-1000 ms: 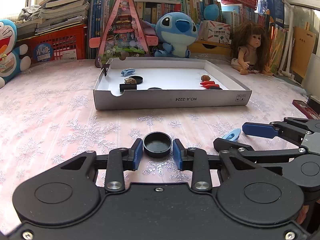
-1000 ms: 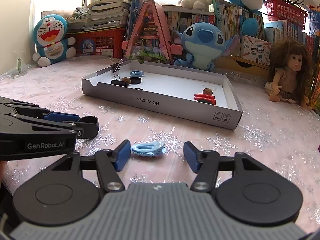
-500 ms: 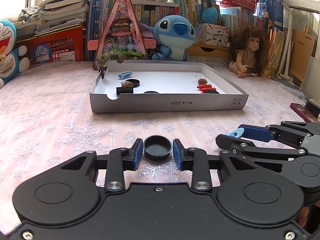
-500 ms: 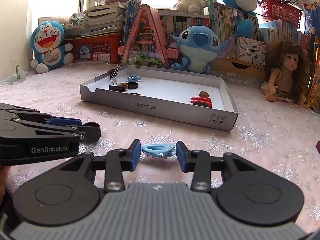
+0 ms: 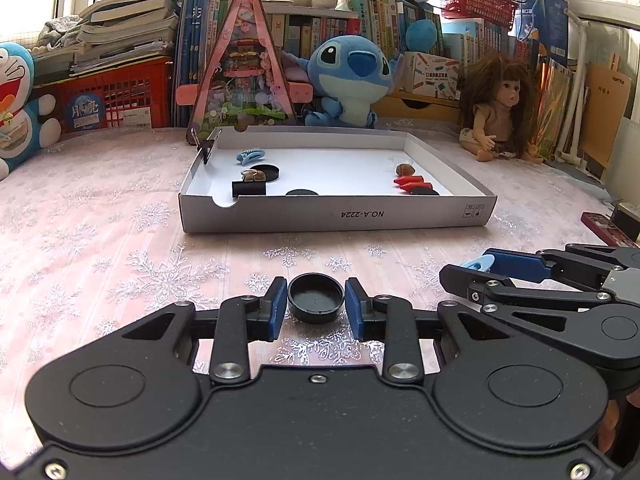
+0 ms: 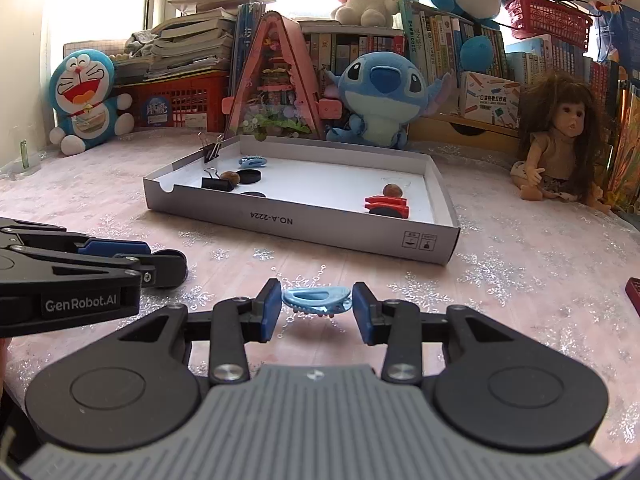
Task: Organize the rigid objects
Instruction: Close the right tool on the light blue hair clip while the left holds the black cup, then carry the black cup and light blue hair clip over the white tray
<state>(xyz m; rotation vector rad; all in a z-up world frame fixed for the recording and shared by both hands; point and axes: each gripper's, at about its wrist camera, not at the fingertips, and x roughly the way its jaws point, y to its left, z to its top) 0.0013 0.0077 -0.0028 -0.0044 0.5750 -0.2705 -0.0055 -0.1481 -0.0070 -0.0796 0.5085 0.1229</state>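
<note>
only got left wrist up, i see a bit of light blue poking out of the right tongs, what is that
Observer: A light blue hair clip, held end to end between both pads of the right tongs.
Operator: is it off the table
Observer: It looks so. The right wrist view shows its shadow on the pink cloth underneath, with a gap between clip and shadow.
Operator: and my black cap from that side
Observer: Seen side-on, the black cap sits right at the tip of the left tongs. Whether it clears the cloth I cannot tell.
</note>
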